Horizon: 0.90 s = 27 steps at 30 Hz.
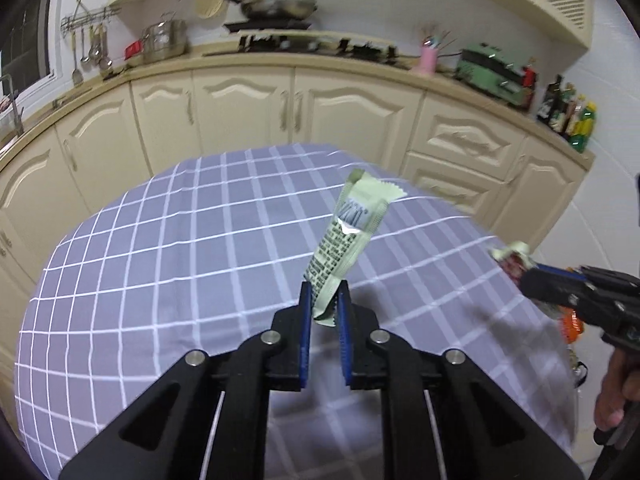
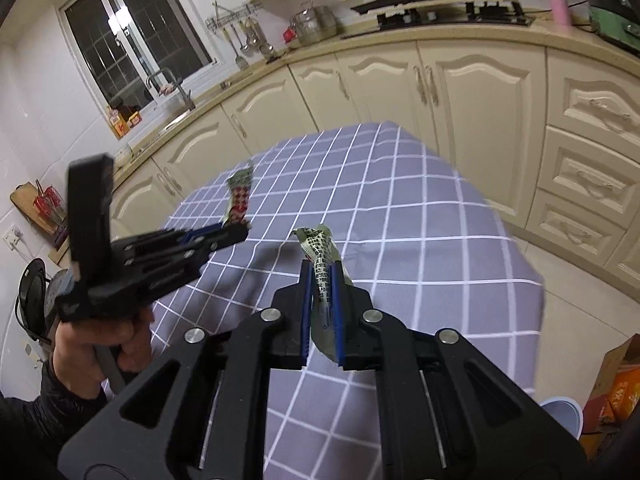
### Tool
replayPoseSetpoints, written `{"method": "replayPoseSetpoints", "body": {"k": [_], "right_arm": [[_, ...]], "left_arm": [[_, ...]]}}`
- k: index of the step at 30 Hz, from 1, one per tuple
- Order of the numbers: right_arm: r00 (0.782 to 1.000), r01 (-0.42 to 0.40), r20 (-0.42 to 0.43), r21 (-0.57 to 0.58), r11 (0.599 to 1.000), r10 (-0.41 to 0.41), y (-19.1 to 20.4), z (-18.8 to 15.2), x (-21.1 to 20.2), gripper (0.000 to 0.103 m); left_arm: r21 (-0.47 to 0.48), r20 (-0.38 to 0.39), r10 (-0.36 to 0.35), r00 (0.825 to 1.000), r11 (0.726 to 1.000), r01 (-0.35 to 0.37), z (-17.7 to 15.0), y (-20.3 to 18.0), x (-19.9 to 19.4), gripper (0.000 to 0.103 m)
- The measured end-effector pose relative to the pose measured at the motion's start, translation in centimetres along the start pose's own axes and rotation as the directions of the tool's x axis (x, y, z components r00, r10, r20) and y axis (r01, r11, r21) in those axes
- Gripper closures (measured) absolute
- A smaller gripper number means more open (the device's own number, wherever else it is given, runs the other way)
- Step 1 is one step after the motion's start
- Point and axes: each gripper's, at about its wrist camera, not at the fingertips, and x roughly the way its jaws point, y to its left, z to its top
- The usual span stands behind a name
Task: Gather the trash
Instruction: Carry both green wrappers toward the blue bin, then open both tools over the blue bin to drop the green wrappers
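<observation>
My left gripper (image 1: 325, 294) is shut on a pale green snack wrapper (image 1: 348, 232) that stands up from its blue pads above the checked table (image 1: 160, 260). The same gripper (image 2: 236, 234) and wrapper (image 2: 239, 198) show at the left of the right wrist view. My right gripper (image 2: 322, 274) is shut on a crumpled green and white wrapper (image 2: 318, 246), held above the table (image 2: 420, 220). It appears at the right edge of the left wrist view (image 1: 524, 276), with its wrapper (image 1: 512, 256) sticking out.
Cream kitchen cabinets (image 1: 248, 108) and a counter with a stove and pan (image 1: 276, 4) curve behind the table. A blue bin (image 2: 562, 416) and an orange box (image 2: 616, 396) stand on the floor at the right. A sink and window (image 2: 132, 36) are at the left.
</observation>
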Motion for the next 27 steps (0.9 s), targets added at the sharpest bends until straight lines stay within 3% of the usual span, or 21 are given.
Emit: {"method": "replayPoseSetpoints", "body": {"k": [7,13,20,27], "right_arm": [[0.993,0.065,0.095,0.040,0.997,-0.068,-2.8,-0.8,-6.9,0.093],[0.967,0.186,0.145,0.145,0.972,-0.207,-8.5,-3.5,-14.3,0.093],[0.925,0.315,0.113,0.306,0.898,-0.363,-16.7,-9.1,-20.7,0.093],[0.907,0.363,0.034,0.441,0.821,-0.419,-23.3,-15.0,-22.6,0.093]], "left_arm": [[0.077,0.047,-0.126,0.991,0.990,0.122,-0.7,-8.2,-3.4,0.092],[0.162,0.031,-0.235,0.971,0.960,0.227,-1.9,-16.3,-4.4,0.091],[0.258,-0.039,-0.343,0.939,0.904,0.341,-3.6,-27.5,-3.3,0.091],[0.300,-0.191,-0.380,0.905,0.855,0.423,-6.5,-36.5,2.0,0.091]]}}
